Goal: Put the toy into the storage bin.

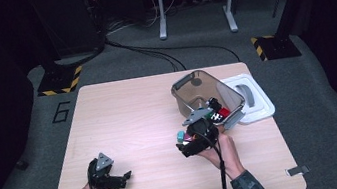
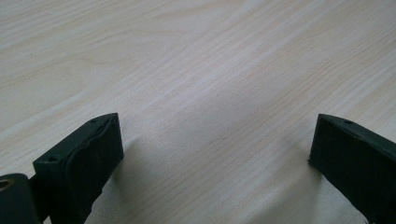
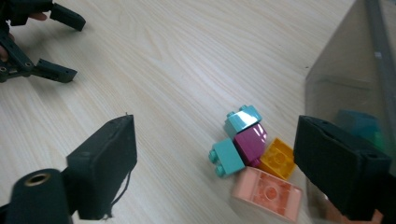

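White lid [image 1: 254, 98] beside the bin, on wooden table [image 1: 125, 126].

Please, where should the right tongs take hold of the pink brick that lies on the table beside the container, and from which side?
Probably across its two long sides, coming from above. The pink brick lies flat with its hollow underside up, so its long walls are exposed. An orange brick sits close against one edge, and the container stands close by, so a sideways approach looks crowded. The right tongs are open.

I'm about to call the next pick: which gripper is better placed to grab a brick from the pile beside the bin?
Right. The right gripper hangs open over the bricks beside the bin. The left gripper rests open, far off.
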`<act>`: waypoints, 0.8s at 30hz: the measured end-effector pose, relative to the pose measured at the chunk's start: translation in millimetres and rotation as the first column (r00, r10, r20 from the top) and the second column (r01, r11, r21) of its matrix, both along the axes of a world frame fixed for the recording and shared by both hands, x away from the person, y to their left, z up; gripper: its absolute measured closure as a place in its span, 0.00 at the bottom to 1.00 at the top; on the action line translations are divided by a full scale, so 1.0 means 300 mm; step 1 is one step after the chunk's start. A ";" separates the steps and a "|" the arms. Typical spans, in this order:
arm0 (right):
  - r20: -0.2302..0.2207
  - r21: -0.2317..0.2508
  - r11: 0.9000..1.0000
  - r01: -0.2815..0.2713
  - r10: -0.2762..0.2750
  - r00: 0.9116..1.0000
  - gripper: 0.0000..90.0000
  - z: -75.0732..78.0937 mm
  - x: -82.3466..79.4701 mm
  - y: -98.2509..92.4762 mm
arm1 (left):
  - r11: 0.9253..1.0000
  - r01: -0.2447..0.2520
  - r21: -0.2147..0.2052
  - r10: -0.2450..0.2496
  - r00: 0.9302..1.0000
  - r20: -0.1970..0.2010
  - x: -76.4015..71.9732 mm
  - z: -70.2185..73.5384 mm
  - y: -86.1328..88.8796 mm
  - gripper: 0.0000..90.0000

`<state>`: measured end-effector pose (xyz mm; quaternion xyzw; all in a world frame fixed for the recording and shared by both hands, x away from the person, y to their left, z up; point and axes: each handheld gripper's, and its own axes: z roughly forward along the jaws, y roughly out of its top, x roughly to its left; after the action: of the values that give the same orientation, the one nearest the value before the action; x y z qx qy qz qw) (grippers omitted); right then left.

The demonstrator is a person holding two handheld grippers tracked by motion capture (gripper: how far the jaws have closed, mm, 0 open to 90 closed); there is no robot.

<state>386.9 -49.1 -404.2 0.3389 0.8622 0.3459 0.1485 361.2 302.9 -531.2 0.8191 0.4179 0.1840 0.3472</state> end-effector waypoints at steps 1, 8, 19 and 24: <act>0.000 0.000 1.000 0.000 0.000 1.000 0.16 0.000 0.000 0.000 | 1.000 0.000 0.000 0.000 1.000 0.000 0.000 0.000 0.000 0.03; 0.026 -0.075 0.997 -0.004 0.006 1.000 0.36 -0.164 0.020 0.036 | 1.000 0.000 0.000 0.000 1.000 0.000 0.000 0.000 0.000 0.03; 0.025 -0.097 0.995 0.014 -0.011 1.000 0.54 -0.269 0.066 0.015 | 1.000 0.002 0.002 -0.002 1.000 0.001 0.000 0.000 0.000 0.03; 0.023 -0.115 0.993 0.012 -0.009 1.000 0.59 -0.281 0.056 0.021 | 1.000 0.000 0.000 0.000 1.000 0.000 0.000 0.000 0.000 0.03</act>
<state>403.8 -42.9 -488.6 0.3305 0.8772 0.2988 0.1791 361.2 302.9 -531.2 0.8191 0.4179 0.1839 0.3473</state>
